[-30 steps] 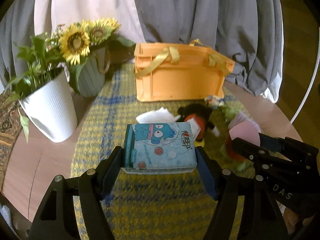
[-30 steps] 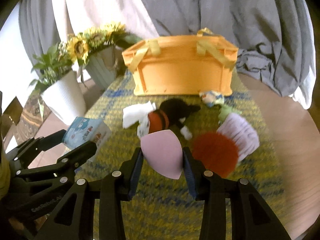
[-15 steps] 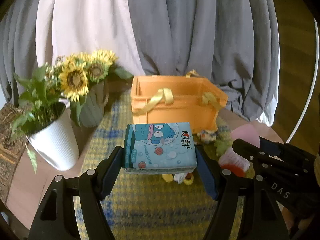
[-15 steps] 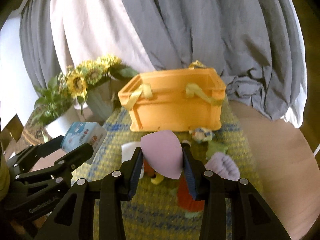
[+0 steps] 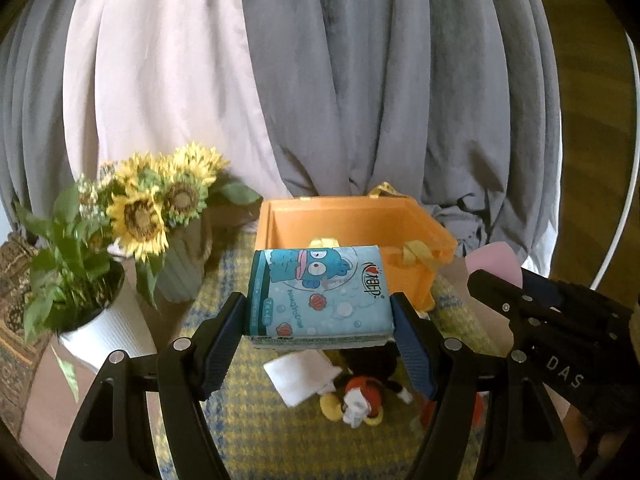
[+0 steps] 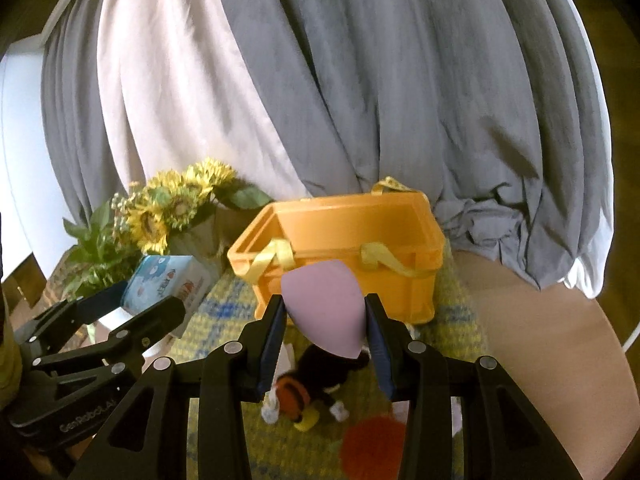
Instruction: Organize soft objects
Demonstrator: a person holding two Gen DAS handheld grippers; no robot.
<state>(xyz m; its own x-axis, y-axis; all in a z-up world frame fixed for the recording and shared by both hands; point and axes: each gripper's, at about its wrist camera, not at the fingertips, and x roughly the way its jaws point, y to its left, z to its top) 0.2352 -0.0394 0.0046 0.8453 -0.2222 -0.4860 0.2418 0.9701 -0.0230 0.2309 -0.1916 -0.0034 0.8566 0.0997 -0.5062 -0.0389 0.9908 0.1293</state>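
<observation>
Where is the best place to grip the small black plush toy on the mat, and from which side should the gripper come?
Grip the black plush toy across its dark torso, probably from above. It lies flat on the checked mat, and its limbs look too thin to pinch. The white cloth touches its left side, so avoid that side.

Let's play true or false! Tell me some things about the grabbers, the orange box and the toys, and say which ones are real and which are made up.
1. The left gripper is squeezing a blue tissue pack. True.
2. The right gripper holds a sunflower. False: it holds a pink sponge; the sunflowers stand in their vase.
3. The tissue pack already lies inside the orange basket. False: it is in the air, in front of the basket.
4. A black plush toy lies on the yellow checked cloth. True.
5. The basket has yellow handles. True.
</observation>
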